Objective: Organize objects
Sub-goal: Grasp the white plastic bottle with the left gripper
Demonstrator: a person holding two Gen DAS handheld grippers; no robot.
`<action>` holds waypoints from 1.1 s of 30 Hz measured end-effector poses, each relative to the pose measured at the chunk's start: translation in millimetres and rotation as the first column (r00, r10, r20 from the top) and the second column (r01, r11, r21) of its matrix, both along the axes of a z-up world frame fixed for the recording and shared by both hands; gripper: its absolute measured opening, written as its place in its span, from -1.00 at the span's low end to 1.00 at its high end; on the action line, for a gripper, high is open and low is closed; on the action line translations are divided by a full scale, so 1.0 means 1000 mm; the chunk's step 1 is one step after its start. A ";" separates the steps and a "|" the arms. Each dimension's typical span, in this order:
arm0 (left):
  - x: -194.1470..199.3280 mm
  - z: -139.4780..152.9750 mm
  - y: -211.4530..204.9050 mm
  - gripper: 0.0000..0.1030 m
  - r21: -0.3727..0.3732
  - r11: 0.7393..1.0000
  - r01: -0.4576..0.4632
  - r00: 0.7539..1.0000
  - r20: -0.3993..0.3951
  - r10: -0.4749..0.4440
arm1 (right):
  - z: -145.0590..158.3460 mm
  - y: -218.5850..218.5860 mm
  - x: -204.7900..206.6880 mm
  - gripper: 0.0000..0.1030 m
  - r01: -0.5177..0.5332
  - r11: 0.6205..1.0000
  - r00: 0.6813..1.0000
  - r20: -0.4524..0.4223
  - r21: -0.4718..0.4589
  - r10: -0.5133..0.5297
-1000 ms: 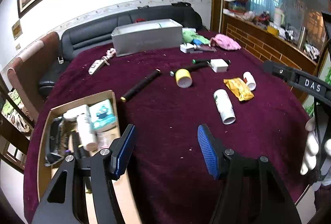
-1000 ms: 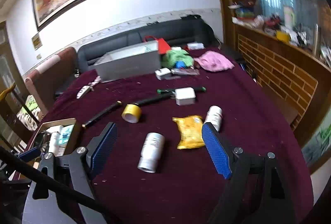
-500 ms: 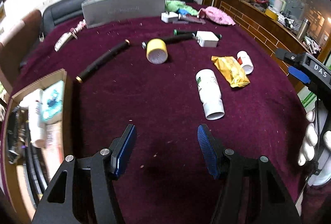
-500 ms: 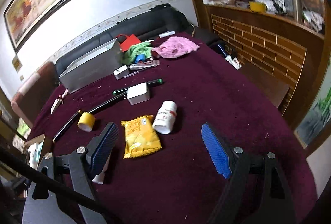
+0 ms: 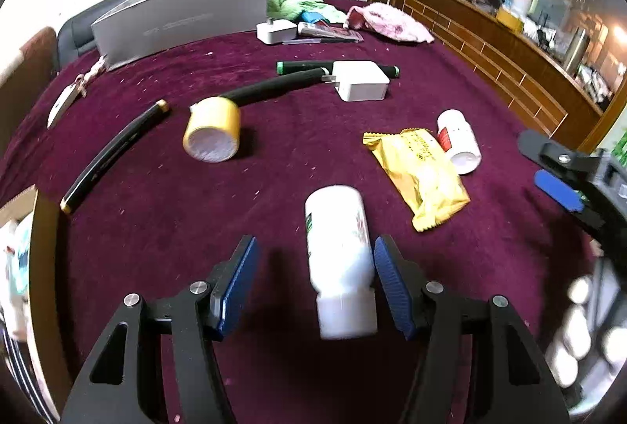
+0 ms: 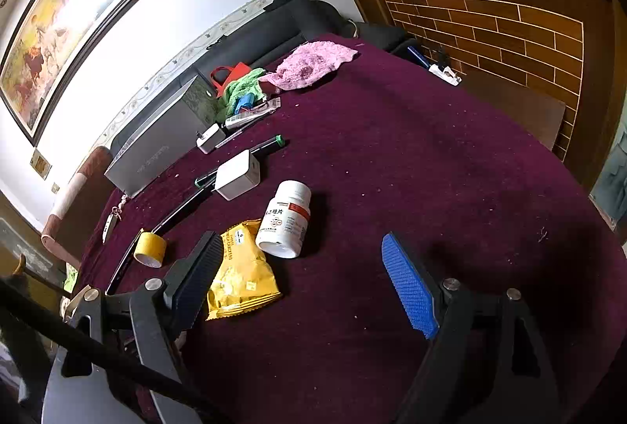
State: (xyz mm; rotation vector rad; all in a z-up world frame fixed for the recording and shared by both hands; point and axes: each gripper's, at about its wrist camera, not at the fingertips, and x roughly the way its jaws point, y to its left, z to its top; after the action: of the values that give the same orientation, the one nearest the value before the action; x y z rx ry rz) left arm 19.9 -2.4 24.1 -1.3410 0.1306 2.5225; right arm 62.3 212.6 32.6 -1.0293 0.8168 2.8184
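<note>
A tall white bottle (image 5: 339, 255) lies on its side on the maroon tablecloth (image 5: 156, 220). It sits between the fingers of my left gripper (image 5: 315, 287), close against the right blue pad (image 5: 392, 287), with a wide gap to the left pad. That gripper is open. To the right lie a yellow snack packet (image 5: 417, 177) and a small white pill bottle (image 5: 458, 142). My right gripper (image 6: 301, 283) is open and holds nothing. Its left finger hangs over the edge of the yellow packet (image 6: 243, 267). The pill bottle (image 6: 286, 220) lies just beyond its tips.
A yellow tape roll (image 5: 211, 134), black pen (image 5: 113, 153), black stick (image 5: 274, 89), green marker (image 5: 301, 66) and white charger (image 5: 362, 81) lie mid-table. A grey box (image 5: 180, 20) and pink cloth (image 5: 388, 22) are at the back, a cardboard box (image 5: 39, 247) far left, a brick-faced counter (image 6: 509, 32) right.
My left gripper has come forward and down, so the tall white bottle now lies between its fingers. My right gripper has rolled and swung toward the yellow packet and pill bottle.
</note>
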 end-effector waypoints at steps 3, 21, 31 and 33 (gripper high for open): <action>-0.007 -0.011 0.011 0.06 -0.053 0.999 0.011 1.000 -0.006 -0.011 | 0.000 -0.001 0.000 0.62 -0.007 1.000 1.000 -0.001 0.000 0.007; -0.013 -0.025 0.030 0.96 -0.066 0.991 0.115 0.993 0.014 -0.114 | -0.008 -0.008 -0.006 0.62 -0.021 0.999 0.999 0.041 0.025 0.020; -0.003 -0.015 0.025 -0.40 -0.056 0.995 0.078 0.996 -0.026 -0.080 | -0.013 -0.009 -0.008 0.62 -0.010 0.998 0.998 0.061 0.056 0.006; 0.001 -0.011 0.017 -0.45 -0.015 0.997 0.079 0.997 0.007 -0.079 | -0.014 -0.009 -0.009 0.62 -0.005 0.998 0.998 0.066 0.068 0.001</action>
State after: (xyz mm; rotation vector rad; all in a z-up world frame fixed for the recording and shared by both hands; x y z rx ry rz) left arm 20.5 15.0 13.0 -1.3223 0.1977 2.4561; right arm 53.7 203.1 19.0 -1.1079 0.7090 2.7770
